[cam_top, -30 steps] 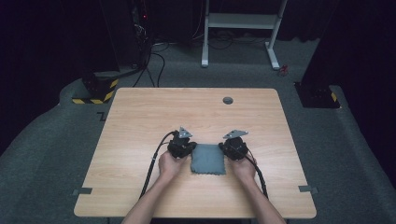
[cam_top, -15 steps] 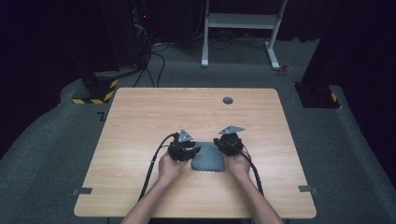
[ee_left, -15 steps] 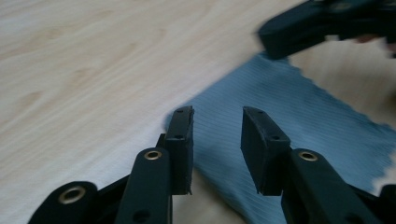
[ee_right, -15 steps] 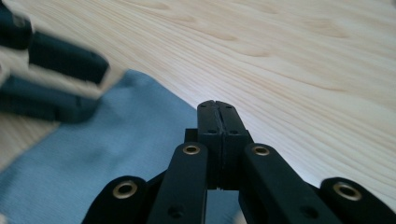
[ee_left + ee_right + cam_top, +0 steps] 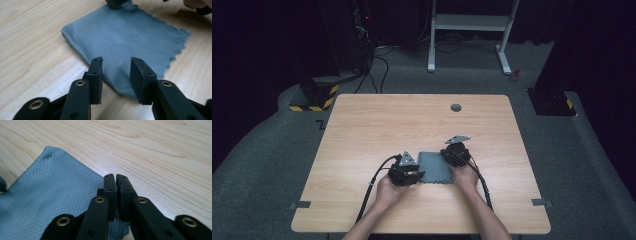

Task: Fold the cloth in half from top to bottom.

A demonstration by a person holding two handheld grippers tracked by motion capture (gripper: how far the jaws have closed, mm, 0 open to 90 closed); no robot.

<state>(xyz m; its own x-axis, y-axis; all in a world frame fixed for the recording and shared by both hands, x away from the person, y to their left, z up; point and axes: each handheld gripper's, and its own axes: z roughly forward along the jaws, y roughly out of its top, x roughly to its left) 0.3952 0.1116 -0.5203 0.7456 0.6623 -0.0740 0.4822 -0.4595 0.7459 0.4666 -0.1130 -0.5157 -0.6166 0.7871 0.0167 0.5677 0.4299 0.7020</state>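
Note:
A folded grey-blue cloth (image 5: 435, 167) lies flat on the wooden table (image 5: 412, 120) between my two hands. My left gripper (image 5: 411, 173) sits at the cloth's near left corner. In the left gripper view it (image 5: 116, 67) is open; its jaws have just been opening. The cloth (image 5: 125, 32) lies under the gap and no pad presses on it. My right gripper (image 5: 451, 156) is at the cloth's far right corner. There its jaws (image 5: 116, 178) stand together but for a hairline slit, pinching the edge of the cloth (image 5: 50, 190).
A round dark grommet (image 5: 456, 107) sits near the table's far edge. Behind the table stand a white desk frame (image 5: 472, 22) and a black stand with yellow-black stripes (image 5: 314, 100). The right gripper's tip (image 5: 115, 2) presses on the cloth's far corner.
My left gripper has let go of the cloth, opened, and drawn back toward the person along the cloth's left side. The right gripper has hardly moved.

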